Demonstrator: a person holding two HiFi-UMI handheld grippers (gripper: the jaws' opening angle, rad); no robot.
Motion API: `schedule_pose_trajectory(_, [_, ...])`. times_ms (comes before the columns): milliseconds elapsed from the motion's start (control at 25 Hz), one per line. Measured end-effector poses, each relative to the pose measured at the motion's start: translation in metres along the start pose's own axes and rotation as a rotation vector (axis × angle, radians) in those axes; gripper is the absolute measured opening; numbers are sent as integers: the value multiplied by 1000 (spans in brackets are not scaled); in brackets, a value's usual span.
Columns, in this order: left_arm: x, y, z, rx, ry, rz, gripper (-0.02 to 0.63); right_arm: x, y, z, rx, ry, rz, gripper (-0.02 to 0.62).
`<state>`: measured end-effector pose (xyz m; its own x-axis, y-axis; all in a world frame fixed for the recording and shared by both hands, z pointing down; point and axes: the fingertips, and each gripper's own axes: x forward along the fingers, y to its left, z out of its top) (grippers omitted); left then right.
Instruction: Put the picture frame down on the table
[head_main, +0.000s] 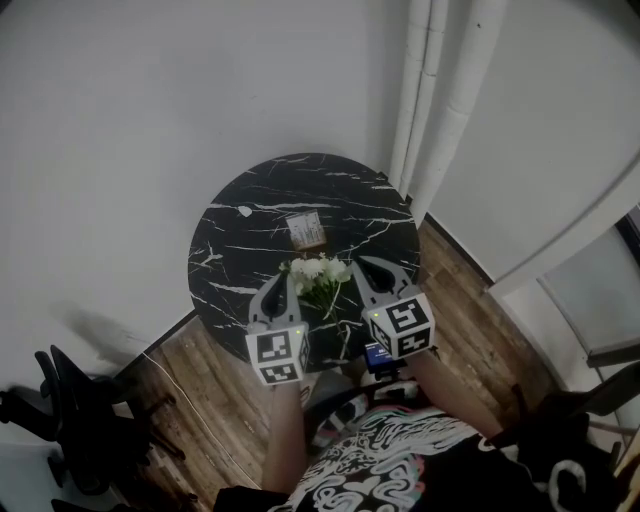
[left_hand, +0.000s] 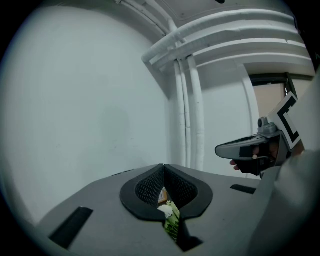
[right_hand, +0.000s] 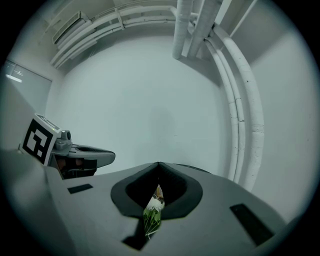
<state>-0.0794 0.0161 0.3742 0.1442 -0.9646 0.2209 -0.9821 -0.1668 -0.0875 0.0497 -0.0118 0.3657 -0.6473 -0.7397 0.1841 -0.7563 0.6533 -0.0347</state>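
A small brown picture frame (head_main: 306, 232) is on the round black marble table (head_main: 240, 260), near its middle; I cannot tell whether it stands or lies flat. A bunch of white flowers (head_main: 320, 272) lies just in front of it. My left gripper (head_main: 283, 284) and right gripper (head_main: 362, 263) hover side by side over the table's near edge, flanking the flowers, both shut and holding nothing. In the left gripper view the jaws of the left gripper (left_hand: 164, 166) meet at their tips, with the flowers (left_hand: 170, 216) showing below. The right gripper (right_hand: 158, 163) looks the same, above the flowers (right_hand: 151, 216).
White pipes (head_main: 430, 110) run up the wall behind the table's right side. A black office chair (head_main: 70, 420) stands on the wooden floor at the lower left. A small white scrap (head_main: 245, 211) lies on the table's left part.
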Motion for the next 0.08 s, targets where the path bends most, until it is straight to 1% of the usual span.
schedule_pose_trajectory(80, [1,0,1,0,-2,-4,15,1,0,-1,-2,3,0,18])
